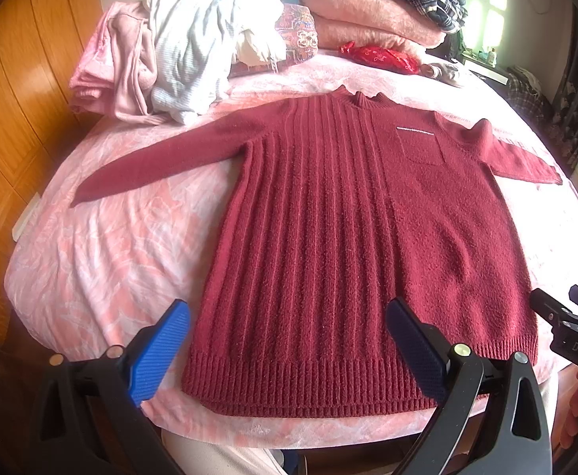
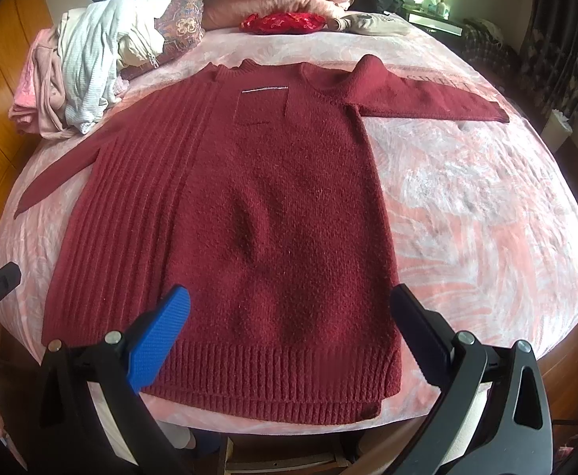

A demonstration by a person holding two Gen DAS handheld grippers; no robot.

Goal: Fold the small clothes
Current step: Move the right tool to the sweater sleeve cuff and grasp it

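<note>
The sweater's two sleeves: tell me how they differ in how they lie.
The left sleeve slopes down toward the hem side and lies straight and flat; the right sleeve runs almost level out to the side. The left sleeve joins the body smoothly; the right sleeve bunches into a raised fold at the shoulder. The left sleeve comes off the ribbed half of the sweater, the right off the plain half with the pocket. Both are dark red and lie on the pink bedspread.
</note>
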